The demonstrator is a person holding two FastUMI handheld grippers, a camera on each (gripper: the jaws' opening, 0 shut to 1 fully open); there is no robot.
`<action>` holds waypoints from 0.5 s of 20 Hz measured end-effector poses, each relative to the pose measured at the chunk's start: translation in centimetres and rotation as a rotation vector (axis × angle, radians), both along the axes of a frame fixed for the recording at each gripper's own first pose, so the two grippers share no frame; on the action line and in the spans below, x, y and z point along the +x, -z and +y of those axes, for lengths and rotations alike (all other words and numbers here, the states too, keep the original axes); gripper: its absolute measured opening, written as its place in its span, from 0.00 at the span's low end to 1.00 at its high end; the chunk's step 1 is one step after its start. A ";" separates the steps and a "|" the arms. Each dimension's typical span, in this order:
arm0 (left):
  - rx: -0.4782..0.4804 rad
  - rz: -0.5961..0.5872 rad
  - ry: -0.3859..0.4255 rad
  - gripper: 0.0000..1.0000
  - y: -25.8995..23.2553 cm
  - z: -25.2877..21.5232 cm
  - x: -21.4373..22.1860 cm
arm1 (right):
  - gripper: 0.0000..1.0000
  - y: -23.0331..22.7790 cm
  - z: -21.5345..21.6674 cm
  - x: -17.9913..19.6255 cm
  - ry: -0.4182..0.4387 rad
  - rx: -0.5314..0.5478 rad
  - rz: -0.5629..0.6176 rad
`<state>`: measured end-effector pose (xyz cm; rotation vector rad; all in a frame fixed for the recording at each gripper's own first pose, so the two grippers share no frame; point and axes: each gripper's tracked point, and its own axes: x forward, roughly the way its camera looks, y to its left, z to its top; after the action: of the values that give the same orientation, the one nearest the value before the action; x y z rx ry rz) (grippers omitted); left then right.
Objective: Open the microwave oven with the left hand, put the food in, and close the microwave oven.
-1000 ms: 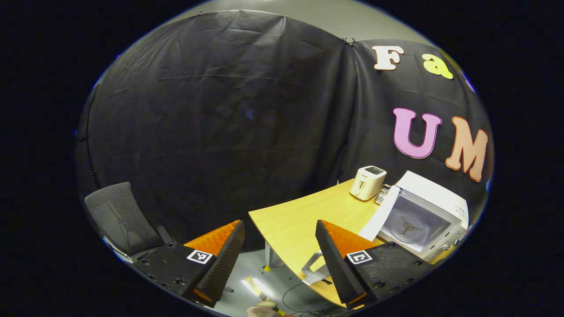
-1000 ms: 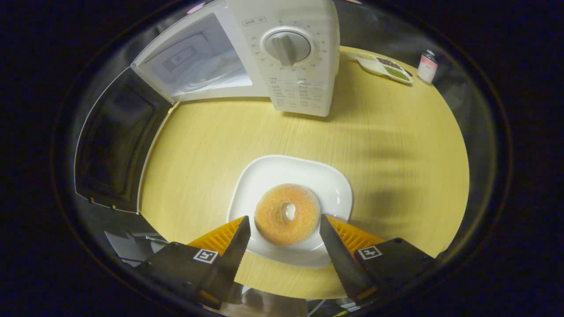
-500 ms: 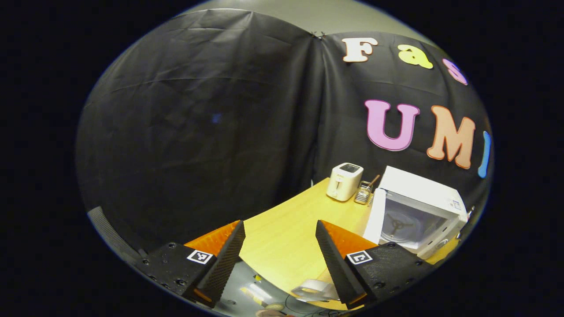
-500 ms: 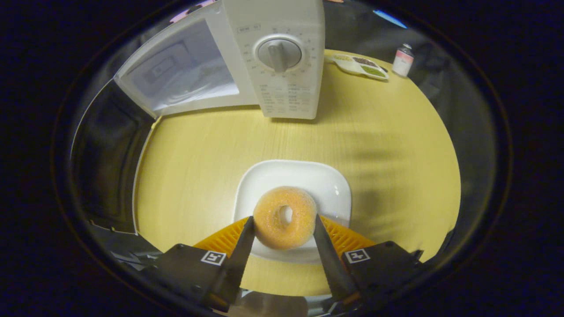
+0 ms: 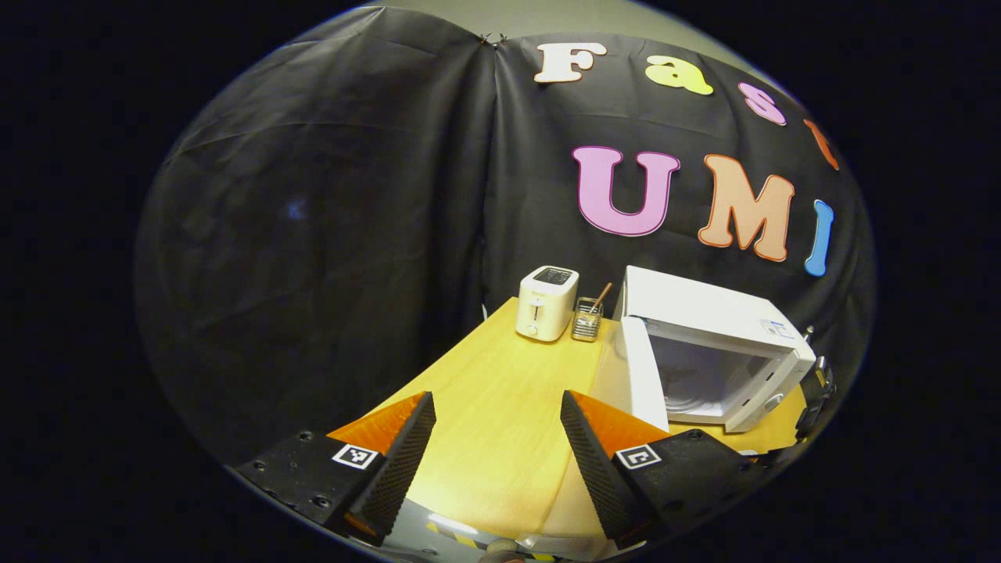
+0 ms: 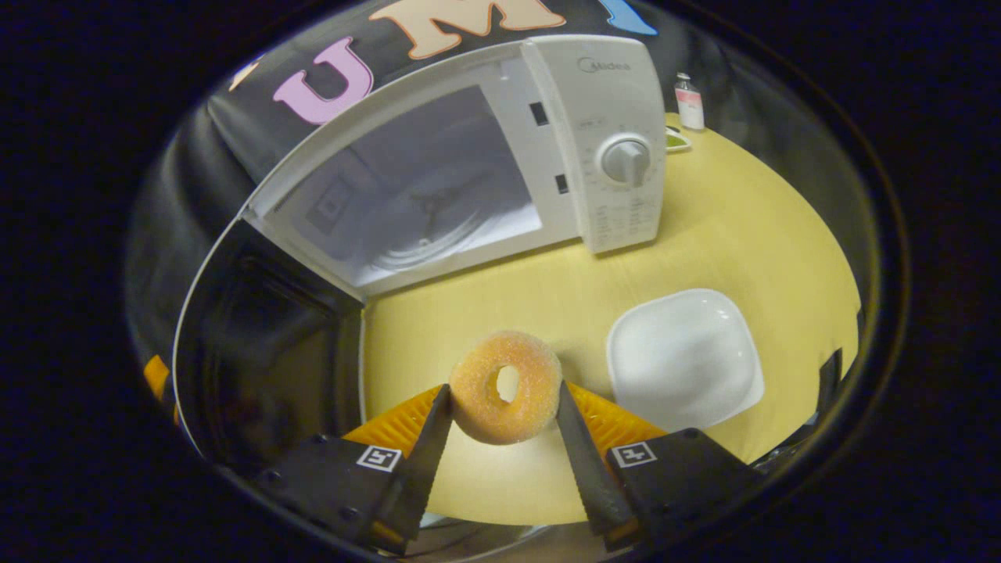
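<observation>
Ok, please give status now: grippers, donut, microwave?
Right gripper shut on donut, above table. Left gripper open, empty. Microwave door open, path clear.

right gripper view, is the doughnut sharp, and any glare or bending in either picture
Right gripper view: doughnut sharp, table edge bowed by the fisheye, soft sheen on the plate. Left gripper view: dim, microwave oven bright against it.
</observation>
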<state>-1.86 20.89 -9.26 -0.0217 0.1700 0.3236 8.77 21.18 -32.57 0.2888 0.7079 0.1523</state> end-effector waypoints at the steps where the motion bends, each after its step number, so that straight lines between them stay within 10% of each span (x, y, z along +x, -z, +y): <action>1: -0.012 0.003 0.020 0.95 0.1 -0.2 0.2 | 0.82 -0.6 1.3 0.3 0.002 0.028 -0.021; 10: 0.035 -0.006 0.094 0.95 -0.7 2.0 0.1 | 0.81 -4.1 8.1 5.6 0.077 0.283 -0.120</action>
<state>-1.75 22.87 -8.59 0.0200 0.1588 0.2331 14.39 29.29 -28.50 0.5722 0.5543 0.1953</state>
